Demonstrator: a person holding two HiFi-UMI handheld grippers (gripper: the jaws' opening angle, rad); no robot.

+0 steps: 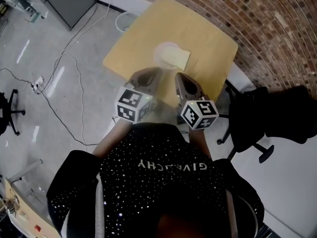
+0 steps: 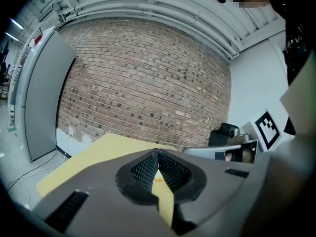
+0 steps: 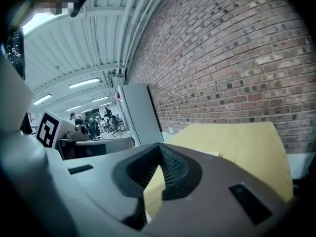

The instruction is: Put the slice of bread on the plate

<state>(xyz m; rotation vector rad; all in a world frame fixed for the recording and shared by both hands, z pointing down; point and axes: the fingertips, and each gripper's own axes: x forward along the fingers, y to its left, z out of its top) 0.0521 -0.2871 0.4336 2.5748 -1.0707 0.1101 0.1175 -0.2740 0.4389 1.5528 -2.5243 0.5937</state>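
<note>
In the head view a pale slice of bread (image 1: 178, 58) lies across the right part of a round whitish plate (image 1: 162, 49) on the wooden table (image 1: 208, 43). Both grippers hover side by side over the table's near edge, short of the plate. The left gripper (image 1: 156, 70) is shut with nothing between its jaws. The right gripper (image 1: 177, 75) is also shut and empty. In the left gripper view the left gripper (image 2: 157, 154) shows its ribbed pads meeting at the tip. The right gripper (image 3: 159, 147) shows the same in its own view.
A brick wall (image 1: 277, 29) runs behind the table. A black office chair (image 1: 270, 120) stands at the right. Cables and a power strip (image 1: 38, 83) lie on the floor at the left, beside a grey cabinet (image 1: 67, 1). A small white bin (image 1: 125, 20) stands at the table's far left corner.
</note>
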